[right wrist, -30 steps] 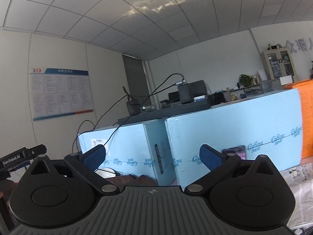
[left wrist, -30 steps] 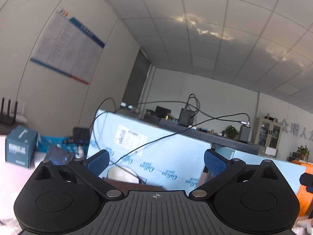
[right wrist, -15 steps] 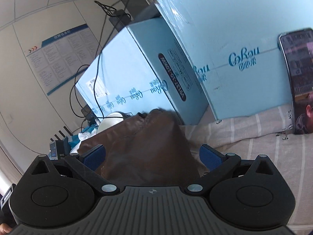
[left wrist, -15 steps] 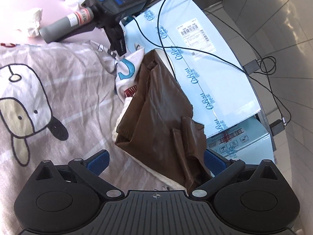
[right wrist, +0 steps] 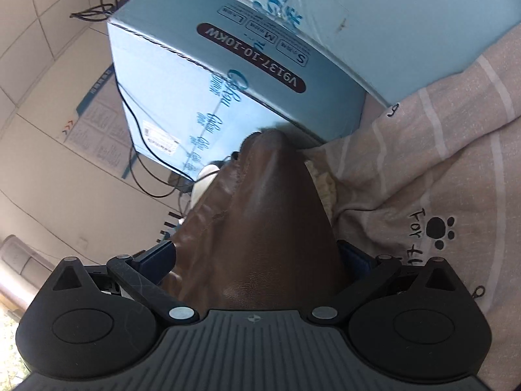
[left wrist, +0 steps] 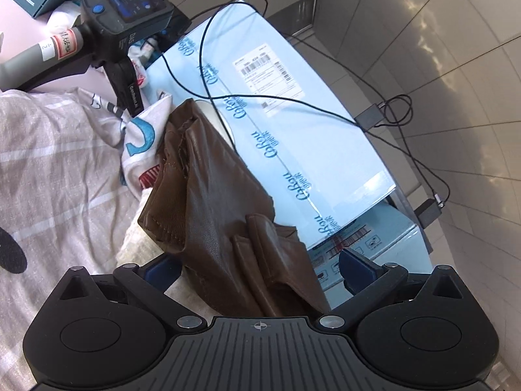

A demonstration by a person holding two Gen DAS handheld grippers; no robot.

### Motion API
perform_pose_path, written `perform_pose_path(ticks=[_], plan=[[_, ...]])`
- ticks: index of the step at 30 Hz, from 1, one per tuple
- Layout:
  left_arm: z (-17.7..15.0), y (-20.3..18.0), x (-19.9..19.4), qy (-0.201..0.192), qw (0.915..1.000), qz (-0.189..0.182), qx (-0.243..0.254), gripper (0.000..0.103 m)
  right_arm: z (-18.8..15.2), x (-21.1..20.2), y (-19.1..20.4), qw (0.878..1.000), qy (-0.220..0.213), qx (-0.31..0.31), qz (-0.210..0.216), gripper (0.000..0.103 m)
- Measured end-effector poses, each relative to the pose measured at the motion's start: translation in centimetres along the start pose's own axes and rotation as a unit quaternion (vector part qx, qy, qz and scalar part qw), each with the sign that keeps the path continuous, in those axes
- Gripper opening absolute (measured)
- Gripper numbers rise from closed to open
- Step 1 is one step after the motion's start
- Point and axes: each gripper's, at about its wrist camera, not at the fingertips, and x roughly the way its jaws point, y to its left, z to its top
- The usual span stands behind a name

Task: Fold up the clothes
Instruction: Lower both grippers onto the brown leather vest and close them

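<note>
Fingers of both the left gripper (left wrist: 259,265) and right gripper (right wrist: 257,255) spread wide around the brown leather garment (left wrist: 211,192), unclenched.

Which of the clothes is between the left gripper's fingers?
The brown leather garment. The white printed shirt lies farther off, beside the other handheld device.

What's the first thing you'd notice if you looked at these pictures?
A crumpled brown leather garment fills the middle, lying on a pink striped bedsheet between the open jaws of both grippers. Behind it stand big light blue boxes draped with black cables. At upper left, a handheld device rests by the sheet.
</note>
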Motion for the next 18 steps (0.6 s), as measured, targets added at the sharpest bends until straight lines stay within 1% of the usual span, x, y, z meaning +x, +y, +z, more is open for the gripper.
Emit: perform_pose_path(ticks=[2,6,7,9,10,11,12,13,14,15,16,17,18], plan=[[0.2,-0.1,0.1,-0.008,0.9999,-0.014,0.002,0.103,0.0,-0.9,0.5,0.999,-0.001,0.003,0.037,0.103],[1.4,-0.5,1.7,-0.001,0.9999,0.001,0.014,0.102,-0.4,-2.1,1.6,0.996,0.003,0.019,0.093,0.103],[1.7,-0.7,2.1,-0.001,0.9998,0.003,0.019,0.098,-0.4,-1.8,1.8,0.995,0.003,0.018,0.097,0.103],[2.4,-1.3,2.8,-0.009,0.999,0.016,0.042,0.087,-0.9,-1.5,2.1,0.997,0.001,0.004,0.074,0.103],[2.5,-1.3,3.2,-0.013,0.9981,0.027,0.053,0.072,-1.1,-1.3,2.2,0.998,0.0,-0.003,0.062,0.103],[2.5,-1.3,3.6,-0.016,0.9971,0.038,0.065,0.055,-1.5,-0.6,2.1,0.999,0.001,-0.008,0.04,0.102],[2.6,-1.3,4.0,-0.019,0.9958,0.048,0.076,0.046,-1.8,0.1,2.1,1.0,0.001,-0.013,0.018,0.097],[2.6,-1.3,4.4,-0.021,0.9945,0.057,0.085,0.036,-2.1,0.6,2.0,1.0,-0.003,-0.02,-0.001,0.086],[2.6,-1.1,4.5,-0.019,0.9943,0.059,0.087,0.033,-2.3,0.9,2.0,0.999,-0.007,-0.035,-0.023,0.078],[2.6,-0.8,4.6,-0.017,0.994,0.06,0.089,0.031,-2.6,1.3,2.1,0.998,-0.011,-0.049,-0.046,0.062],[2.6,-0.6,4.7,-0.015,0.9939,0.061,0.09,0.03,-2.8,1.3,2.1,0.997,-0.015,-0.061,-0.053,0.053],[2.6,-0.4,4.7,-0.013,0.9942,0.06,0.088,0.029,-3.0,1.3,2.2,0.995,-0.019,-0.073,-0.061,0.05],[2.5,-0.3,4.7,-0.012,0.9937,0.063,0.091,0.025,-3.2,1.4,2.2,0.994,-0.024,-0.085,-0.068,0.045]])
